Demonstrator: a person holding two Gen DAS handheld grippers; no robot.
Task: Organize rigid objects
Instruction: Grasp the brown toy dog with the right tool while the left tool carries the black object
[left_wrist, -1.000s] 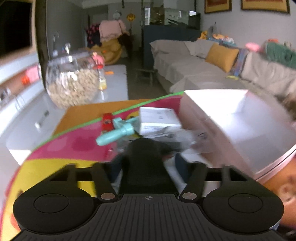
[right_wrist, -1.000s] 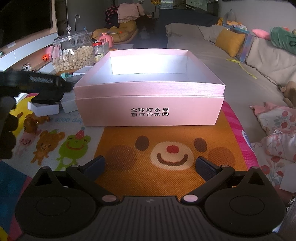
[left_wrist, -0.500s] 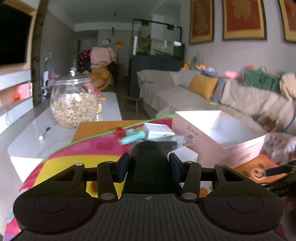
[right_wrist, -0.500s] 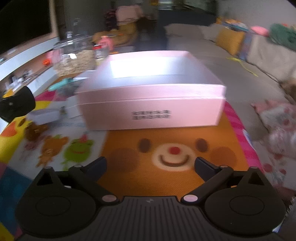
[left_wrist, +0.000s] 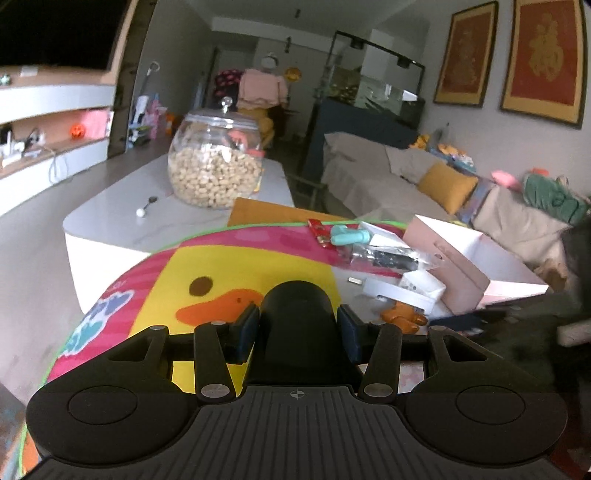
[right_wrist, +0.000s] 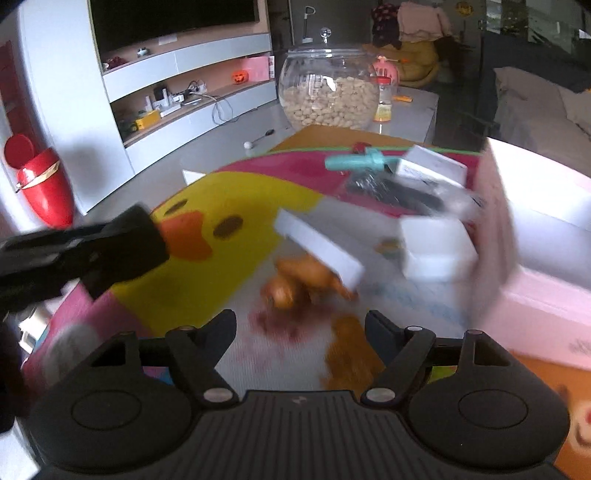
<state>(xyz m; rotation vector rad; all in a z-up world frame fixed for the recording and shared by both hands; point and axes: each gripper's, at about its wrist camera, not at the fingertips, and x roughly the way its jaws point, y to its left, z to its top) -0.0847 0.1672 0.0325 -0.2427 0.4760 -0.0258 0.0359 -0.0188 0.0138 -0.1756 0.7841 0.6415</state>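
- Two grippers, near field: the left gripper (left_wrist: 297, 326) has its fingers pinched on a black rounded object (left_wrist: 297, 314) held above the play mat (left_wrist: 207, 258); the right gripper (right_wrist: 300, 328) has its fingers spread, with nothing between them.
- Risk, near: the right wrist view is motion-blurred, so an approach at this speed could knock the orange toy figure (right_wrist: 295, 284) at 12 o'clock or miss the pinch.
- Risk, middle: the flat white box (right_wrist: 319, 249) lies tilted over the toy; a blunt push may tip it off.
- Risk, carried item: the black object has curved sides and, as judged, could slip from the pads if the hold relaxes before the pink box (left_wrist: 476, 266).
- Task items: clustered on the mat beside the open pink box, at 1 to 2 o'clock from the left gripper.
- View difference: the left wrist view alone shows the box's empty white interior; the right wrist view alone shows the black object from outside, at 9 o'clock.
- Far field: the nut-filled glass jar (left_wrist: 214, 162) stands on a white table (left_wrist: 122, 221), at 11 o'clock.
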